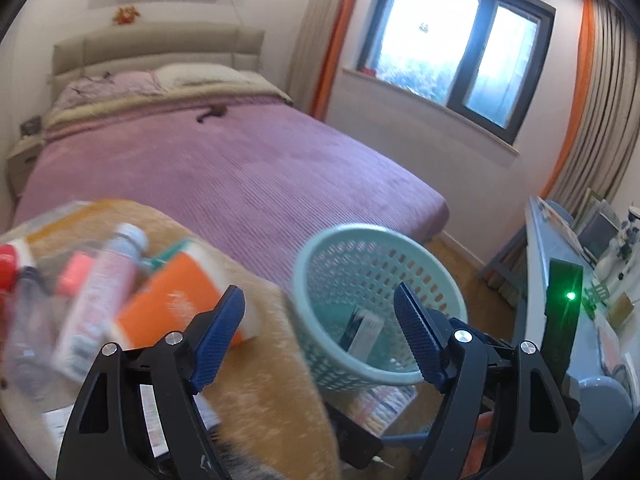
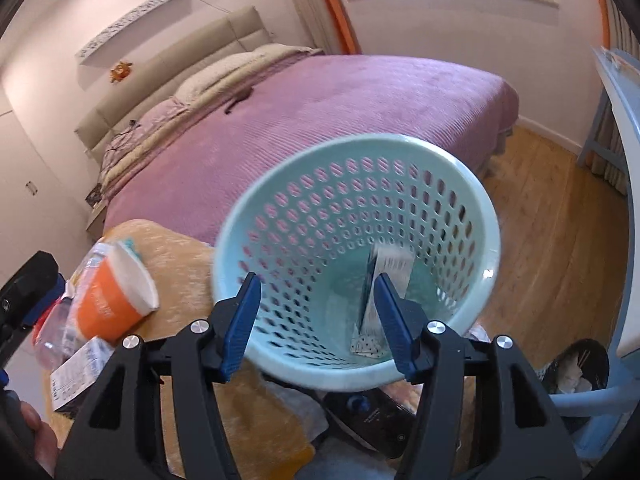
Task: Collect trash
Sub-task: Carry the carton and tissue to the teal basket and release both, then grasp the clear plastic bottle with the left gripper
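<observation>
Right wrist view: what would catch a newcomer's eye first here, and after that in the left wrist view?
The pale green perforated basket fills the middle, tipped toward the camera, with a small box lying inside it, just beyond the open right gripper. Behind it spreads the purple bed. In the left wrist view, the orange paper cup and blurred bottles lie on a tan cloth left of the open left gripper.

No legible text: print on orange cup [image 2: 105,303], pink tube [image 1: 98,300], carton [image 2: 76,376] too blurred.
</observation>
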